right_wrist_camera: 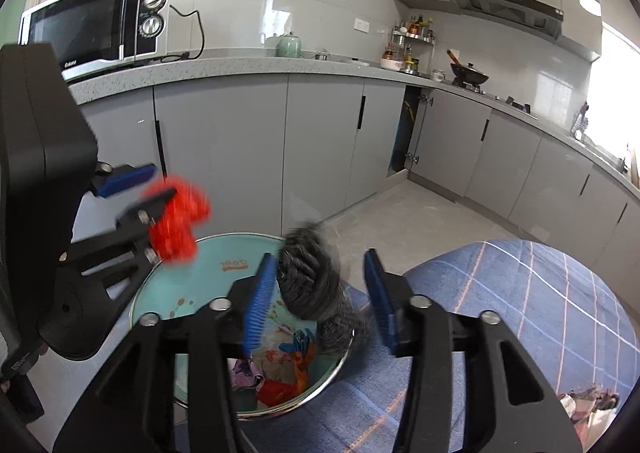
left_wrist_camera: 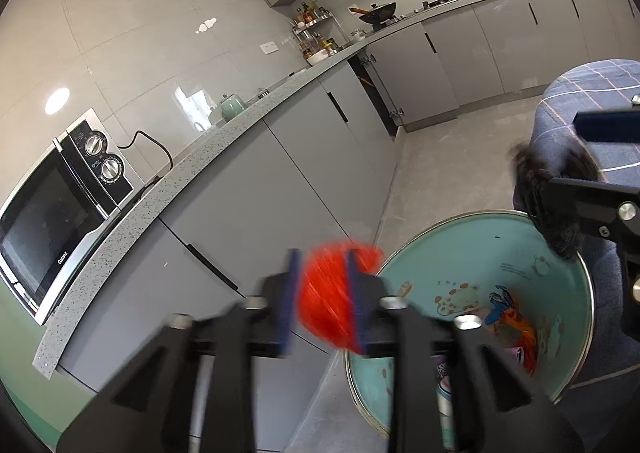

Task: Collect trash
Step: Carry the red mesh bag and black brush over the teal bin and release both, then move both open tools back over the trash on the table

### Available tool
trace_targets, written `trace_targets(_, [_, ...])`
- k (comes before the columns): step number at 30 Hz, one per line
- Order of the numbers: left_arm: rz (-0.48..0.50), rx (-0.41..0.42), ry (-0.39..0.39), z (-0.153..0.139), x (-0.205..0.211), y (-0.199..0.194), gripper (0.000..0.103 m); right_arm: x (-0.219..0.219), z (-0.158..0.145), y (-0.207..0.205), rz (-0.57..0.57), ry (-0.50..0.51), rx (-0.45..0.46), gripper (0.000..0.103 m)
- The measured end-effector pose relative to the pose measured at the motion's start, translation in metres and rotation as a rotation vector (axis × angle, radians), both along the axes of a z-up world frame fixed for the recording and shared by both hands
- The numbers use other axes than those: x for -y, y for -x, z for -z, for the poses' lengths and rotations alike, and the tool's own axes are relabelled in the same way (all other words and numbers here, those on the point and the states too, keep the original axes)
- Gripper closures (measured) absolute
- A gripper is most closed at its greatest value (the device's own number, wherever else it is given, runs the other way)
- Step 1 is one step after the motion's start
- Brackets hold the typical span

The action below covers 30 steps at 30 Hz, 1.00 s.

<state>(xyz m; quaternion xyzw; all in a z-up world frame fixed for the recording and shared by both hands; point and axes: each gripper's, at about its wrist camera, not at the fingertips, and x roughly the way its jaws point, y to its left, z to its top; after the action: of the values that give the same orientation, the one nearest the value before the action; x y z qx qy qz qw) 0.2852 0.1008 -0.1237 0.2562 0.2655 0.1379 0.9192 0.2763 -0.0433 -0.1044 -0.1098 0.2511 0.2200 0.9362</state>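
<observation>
Below both grippers: turquoise bin (right_wrist_camera: 224, 265), mouth open, litter low inside, room above it. Between left gripper (left_wrist_camera: 322, 293) jaws: blurred red scrap (left_wrist_camera: 332, 293). Between right gripper (right_wrist_camera: 320, 293) jaws: grey scrub wad (right_wrist_camera: 308, 273). Ahead: grey cabinets (right_wrist_camera: 224, 141) wall off passage. Right: blue checked cloth (right_wrist_camera: 520, 293) abuts bin; bare floor (right_wrist_camera: 420, 213) beyond.

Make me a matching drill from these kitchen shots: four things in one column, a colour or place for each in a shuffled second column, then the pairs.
Things:
1. crumpled wrapper
2. scouring ball
3. bin
4. microwave

Descriptions:
A. on the counter
B. red, between the left tool's blue pads
C. pale teal inside, cartoon prints, trash at the bottom
D. dark grey wire, between the right tool's parted pads, above the bin

Pairs: 1-B, 2-D, 3-C, 4-A
</observation>
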Motion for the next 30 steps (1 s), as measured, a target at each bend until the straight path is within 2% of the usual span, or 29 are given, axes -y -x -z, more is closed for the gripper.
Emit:
trace_targets(1, [-0.001, 0.004, -0.002, 0.0, 0.001, 0.0, 0.058, 0.003, -0.001, 0.0, 0.01, -0.007, 0.003, 0.049])
trace_targets(5, [0.004, 0.0, 0.0, 0.001, 0.004, 0.0, 0.053, 0.014, -0.002, 0.0, 0.038, -0.027, 0.002, 0.046])
trace_targets(7, [0.002, 0.005, -0.005, 0.002, 0.005, 0.001, 0.041, 0.017, -0.002, 0.001, 0.046, -0.029, 0.003, 0.045])
trace_targets(11, [-0.006, 0.007, -0.007, 0.001, 0.004, 0.003, 0.038, 0.024, -0.003, 0.005, 0.064, -0.037, -0.001, 0.043])
trace_targets(13, [-0.018, 0.013, -0.011, 0.0, 0.003, 0.004, 0.029, 0.028, -0.004, 0.008, 0.073, -0.04, -0.003, 0.041])
trace_targets(20, [-0.015, 0.017, -0.006, -0.004, 0.013, 0.021, 0.026, 0.044, -0.01, 0.029, 0.101, -0.023, 0.0, 0.039])
trace_targets(23, [0.001, 0.02, 0.002, -0.006, 0.022, 0.031, 0.022, 0.06, -0.013, 0.046, 0.123, -0.012, 0.012, 0.036])
trace_targets(30, [0.123, 0.024, -0.012, -0.009, 0.08, 0.058, 0.017, 0.109, -0.016, 0.084, 0.196, -0.002, 0.024, 0.032])
